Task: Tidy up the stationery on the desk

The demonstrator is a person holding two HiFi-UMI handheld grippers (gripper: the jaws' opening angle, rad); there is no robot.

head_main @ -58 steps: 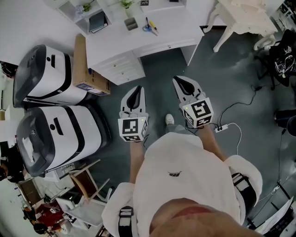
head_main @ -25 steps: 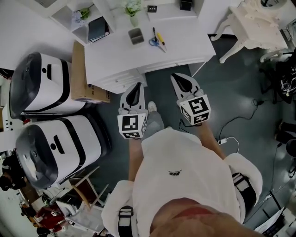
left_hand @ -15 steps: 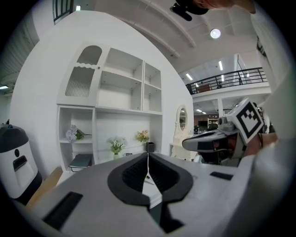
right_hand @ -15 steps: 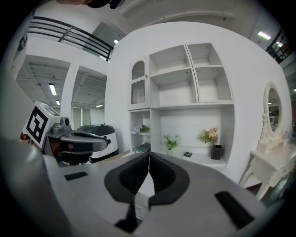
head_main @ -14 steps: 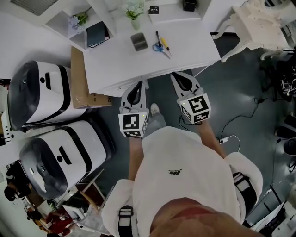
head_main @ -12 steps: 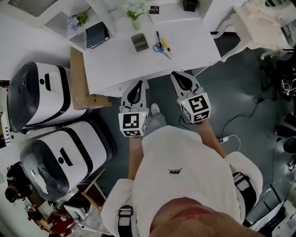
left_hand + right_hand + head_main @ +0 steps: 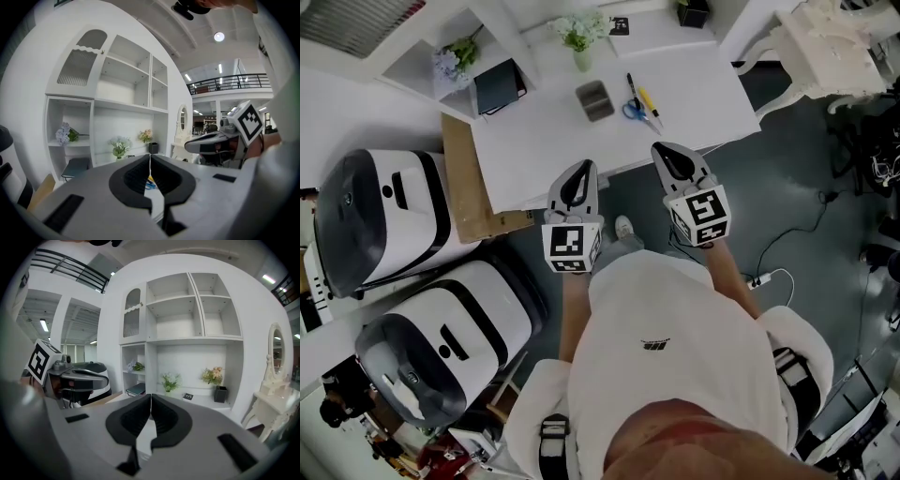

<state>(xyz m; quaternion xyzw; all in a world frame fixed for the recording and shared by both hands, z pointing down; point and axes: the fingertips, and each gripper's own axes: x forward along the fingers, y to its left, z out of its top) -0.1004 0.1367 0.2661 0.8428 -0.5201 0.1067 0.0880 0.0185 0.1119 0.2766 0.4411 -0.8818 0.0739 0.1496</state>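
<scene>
- Closer now: counter (image 7: 534, 141) near edge has come up to both gripper tips.
- Left gripper (image 7: 580, 167) and right gripper (image 7: 664, 150): jaws pressed together, nothing held, carried side by side, probably just for the approach.
- Scissors (image 7: 634, 110) and pens (image 7: 643, 97) lie loose beside grey holder (image 7: 594, 99), ahead of right gripper; holder is likely the destination.

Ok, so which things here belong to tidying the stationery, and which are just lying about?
For the job: scissors, black pen, yellow pen, grey container, desk.

Just lying about: flower vase, dark notebook on the shelf, cardboard box, white machines, power strip.
</scene>
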